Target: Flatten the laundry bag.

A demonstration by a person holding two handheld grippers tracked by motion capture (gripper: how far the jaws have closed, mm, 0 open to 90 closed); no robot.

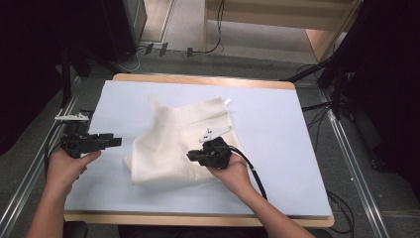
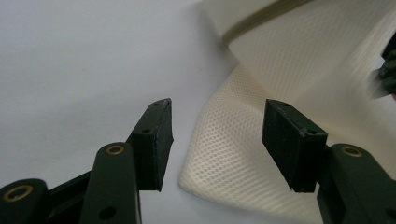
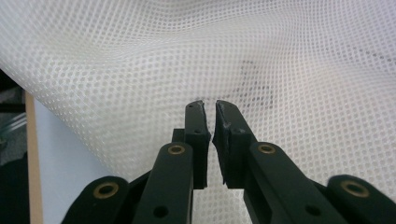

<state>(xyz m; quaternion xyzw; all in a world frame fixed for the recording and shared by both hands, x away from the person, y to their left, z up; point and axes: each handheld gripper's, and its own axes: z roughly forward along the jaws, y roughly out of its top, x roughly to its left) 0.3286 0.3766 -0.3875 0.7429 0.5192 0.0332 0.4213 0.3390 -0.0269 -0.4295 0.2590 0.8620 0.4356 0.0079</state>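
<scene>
A cream mesh cloth lies rumpled in the middle of the counter, which is covered by a pale blue sheet. Beyond the counter, cables trail over the grey floor. The right gripper rests on the cloth's near right part, hand curled around it; its jaws are nearly clenched, with a slit between the pads and mesh close behind them. The left gripper hovers level just left of the cloth, jaws released and wide, its corner lying beyond the gap.
</scene>
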